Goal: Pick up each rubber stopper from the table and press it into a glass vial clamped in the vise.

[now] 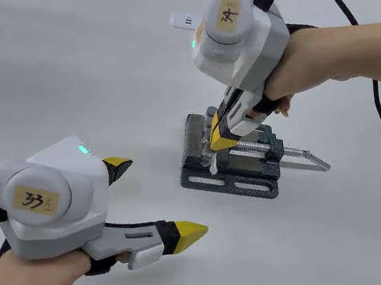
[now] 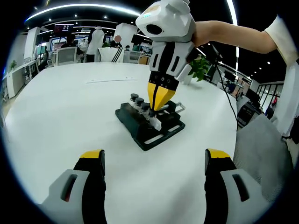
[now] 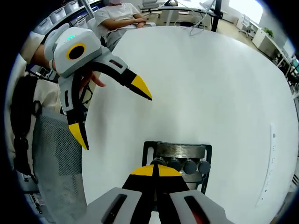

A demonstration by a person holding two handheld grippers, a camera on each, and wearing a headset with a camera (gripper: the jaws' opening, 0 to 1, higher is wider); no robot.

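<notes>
Hanging over vise (image 1: pixel 249 170), closed right tool (image 1: pixel 218 139)

The left claw (image 1: pixel 157 199) gapes wide, its yellow-tipped jaws spread well apart and aimed forward and to the right. The left hand (image 1: pixel 34 283) grips its white body from behind at the lower left of the head view. The right claw (image 1: pixel 219 141) points steeply downward, jaws pressed together into a single yellow tip. The right hand (image 1: pixel 292 60) wraps its handle, and the bare forearm (image 1: pixel 353 49) reaches in from the right. In the left gripper view the right claw hangs ahead, tip down — in the right gripper view the left claw stands off to the left, spread.
</notes>
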